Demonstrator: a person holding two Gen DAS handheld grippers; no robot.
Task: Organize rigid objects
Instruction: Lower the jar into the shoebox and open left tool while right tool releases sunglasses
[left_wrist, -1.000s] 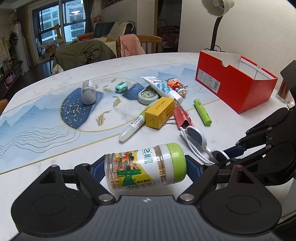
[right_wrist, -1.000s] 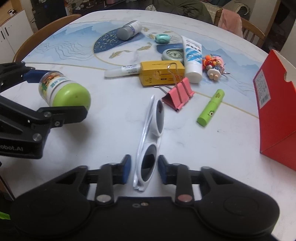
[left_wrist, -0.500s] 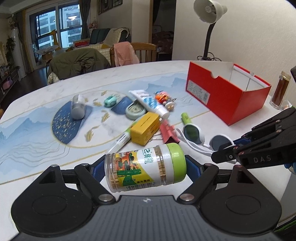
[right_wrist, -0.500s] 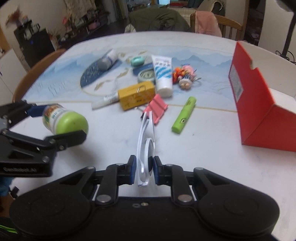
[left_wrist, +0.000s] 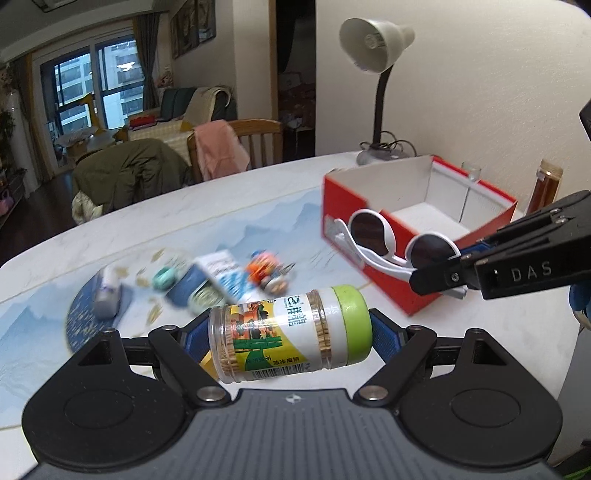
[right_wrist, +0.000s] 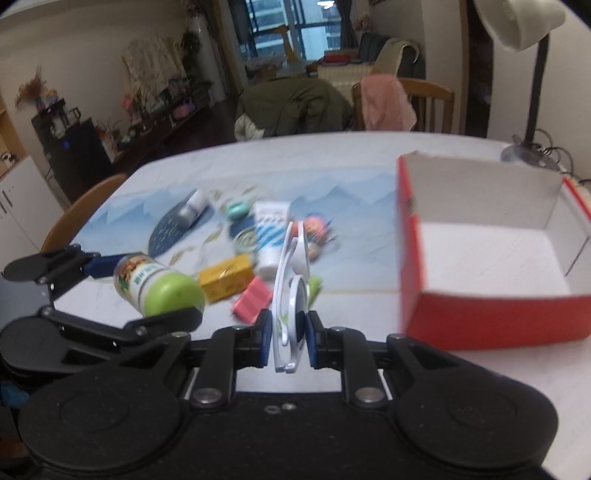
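Note:
My left gripper (left_wrist: 286, 338) is shut on a clear toothpick jar (left_wrist: 288, 334) with a green lid, gripped end to end and held sideways above the table. My right gripper (right_wrist: 289, 334) is shut on white sunglasses (right_wrist: 293, 291), pinching one lens edge-on. In the left wrist view the sunglasses (left_wrist: 391, 242) hang in front of the open red box (left_wrist: 436, 206), with the right gripper (left_wrist: 456, 271) coming in from the right. In the right wrist view the jar (right_wrist: 157, 286) and the left gripper (right_wrist: 147, 291) are at the left, and the red box (right_wrist: 491, 321) at the right.
Loose items lie blurred on the blue-patterned table (right_wrist: 351, 177): a white tube (right_wrist: 271, 229), a yellow box (right_wrist: 227, 277), a pink clip (right_wrist: 253, 301), a grey bottle (right_wrist: 192, 208). A desk lamp (left_wrist: 376, 59) and an amber jar (left_wrist: 546, 184) stand behind the box. Chairs line the far edge.
Both grippers have risen and swung toward the red box. The right jaws closed on the sunglasses and lifted them off the table. The jar stays gripped.

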